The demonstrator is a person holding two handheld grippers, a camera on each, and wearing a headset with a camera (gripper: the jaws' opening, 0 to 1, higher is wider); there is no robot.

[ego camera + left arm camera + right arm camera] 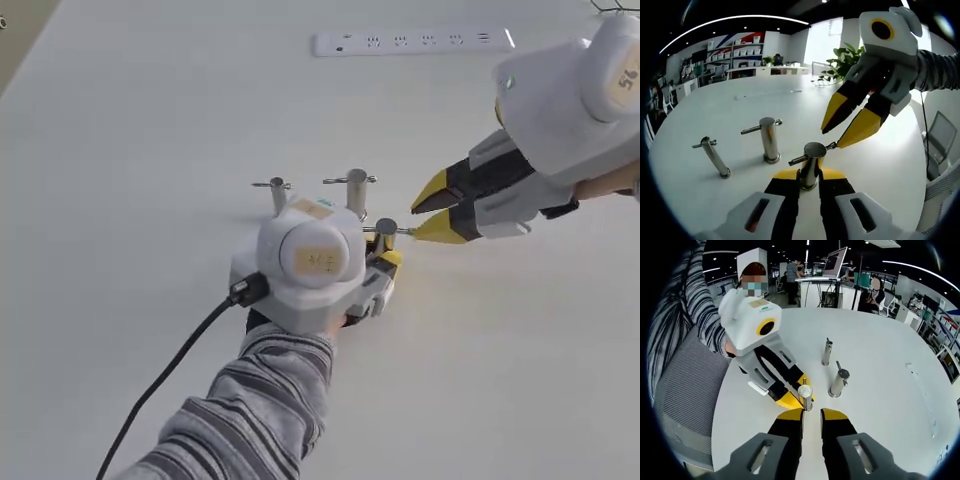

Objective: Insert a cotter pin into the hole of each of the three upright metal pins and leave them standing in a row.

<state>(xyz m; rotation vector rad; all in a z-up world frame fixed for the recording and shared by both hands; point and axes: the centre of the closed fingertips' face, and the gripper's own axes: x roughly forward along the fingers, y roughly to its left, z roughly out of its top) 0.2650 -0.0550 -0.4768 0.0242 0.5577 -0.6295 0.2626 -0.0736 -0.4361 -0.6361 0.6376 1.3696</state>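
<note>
Left gripper [383, 258] [809, 176] is clamped narrow on the near metal pin [386, 230] [811, 160], one jaw on each side of its lower shaft, low by the white table [150, 150]. Pin stands upright on the table between the yellow tips. A hand in a striped sleeve [250, 410] holds this gripper, and a black cable [170, 380] trails off its back.

Right gripper [420, 215] [832, 137] comes in from the right with its jaws a little apart, not closed on anything. Its lower tip is at the ring end of the near cotter pin [403, 232] [799, 160]; cannot tell if touching or just beside. That cotter pin sits across the near pin just under its head, sticking out on both sides.

Middle metal pin [357, 195] [770, 140] stands upright just behind the near one, with the middle cotter pin [340, 181] [752, 129] through its top. Far metal pin [279, 195] [715, 157] stands further left, with the far cotter pin [265, 184] [700, 145] through it. All three pins make a rough row, apart from each other.

Right gripper view: its own jaws [811, 415] show a narrow gap, with the near pin [805, 395] just ahead and the left gripper [792, 399] on it.

Power strip [415, 41] lies at the far table edge, well apart.
</note>
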